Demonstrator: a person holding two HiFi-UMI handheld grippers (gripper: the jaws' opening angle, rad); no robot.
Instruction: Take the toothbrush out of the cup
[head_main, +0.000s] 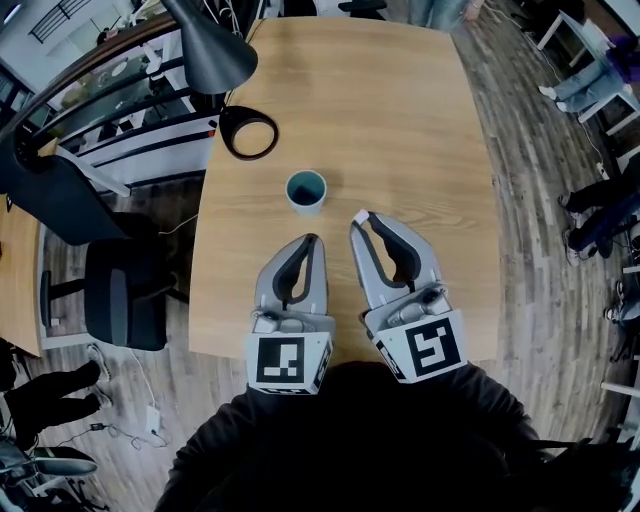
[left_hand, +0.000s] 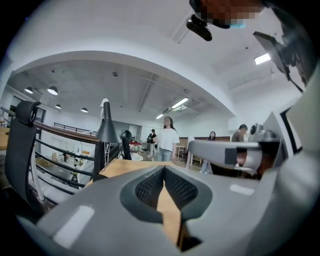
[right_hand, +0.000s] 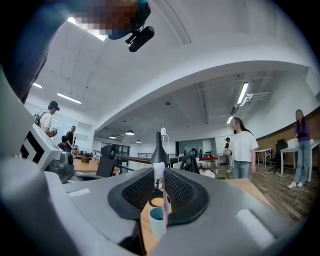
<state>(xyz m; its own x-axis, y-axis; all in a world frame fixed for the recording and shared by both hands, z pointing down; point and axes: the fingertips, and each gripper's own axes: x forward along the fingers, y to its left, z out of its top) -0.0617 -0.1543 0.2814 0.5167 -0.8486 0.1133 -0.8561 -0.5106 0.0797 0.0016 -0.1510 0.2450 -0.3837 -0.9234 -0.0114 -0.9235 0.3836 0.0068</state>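
Toothbrush: the toothbrush (right_hand: 159, 175) is out of the cup (head_main: 306, 190). It is pinched between the pads of the right gripper (head_main: 363, 222), with its white head above the tips and its pink handle running down between them.
Cup: teal, upright on the wooden counter (head_main: 400, 120), just ahead of both grippers and touching neither. Nothing stands in it.
Right fingers: the right fingers (right_hand: 187, 195) are closed narrowly on the thin handle.
Left fingers: the left fingers (left_hand: 145, 187) meet at their tips with nothing between them, and the left gripper (head_main: 311, 243) hangs beside the right one.
Handling: the brush looks light, stiff and thin. Its smooth plastic handle could swivel or slide in the pads, so a hold across the handle below the head seems safest. The bristles are soft and give no purchase.
Cup risk: it looks light, so a knock could tip it.
Head view only: the inside of the cup, the gap between cup and grippers, the dark lamp (head_main: 205, 45) and a dark ring (head_main: 248, 132) on the counter. Of the brush, only a white end shows at the tips.
Right gripper view only: the pink handle and the grip on it.
Left gripper view: neither the cup nor the brush, only the counter and the room beyond.
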